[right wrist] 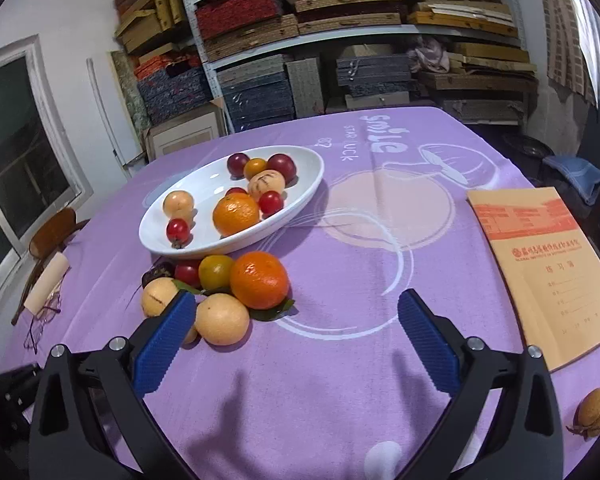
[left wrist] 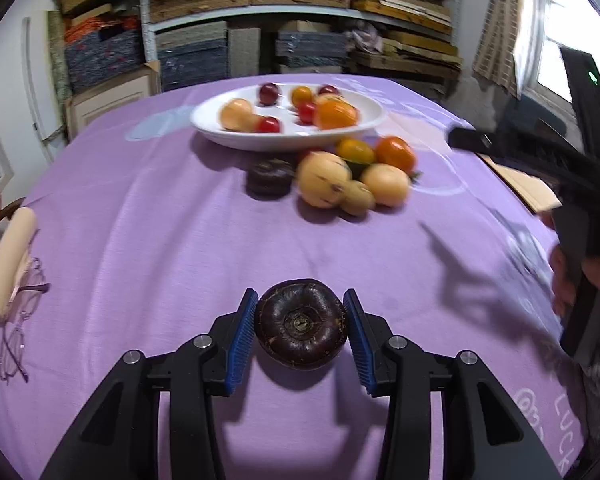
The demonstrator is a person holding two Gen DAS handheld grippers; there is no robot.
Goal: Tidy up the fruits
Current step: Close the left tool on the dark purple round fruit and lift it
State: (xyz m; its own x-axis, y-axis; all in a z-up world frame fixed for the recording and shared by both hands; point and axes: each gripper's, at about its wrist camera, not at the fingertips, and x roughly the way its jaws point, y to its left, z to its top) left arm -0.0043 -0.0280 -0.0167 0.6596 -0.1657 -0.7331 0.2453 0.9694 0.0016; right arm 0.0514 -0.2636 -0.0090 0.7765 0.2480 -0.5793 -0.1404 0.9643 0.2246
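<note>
Tongs [left wrist: 301, 324] over purple tablecloth [left wrist: 140, 220], stacked shelves [left wrist: 300, 8] behind

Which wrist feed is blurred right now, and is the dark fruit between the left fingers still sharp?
Left wrist view: the plate and fruit pile smear with motion blur, yet the dark fruit between the left gripper fingers is crisp. Right wrist view: sharp throughout, with fisheye bending at the edges.

Dim indoor light, bright window [left wrist: 556, 40] glare at right, motion-blurred fruit pile [left wrist: 356, 176], soft shadows on counter [right wrist: 340, 380], fisheye-warped dark corners.
</note>
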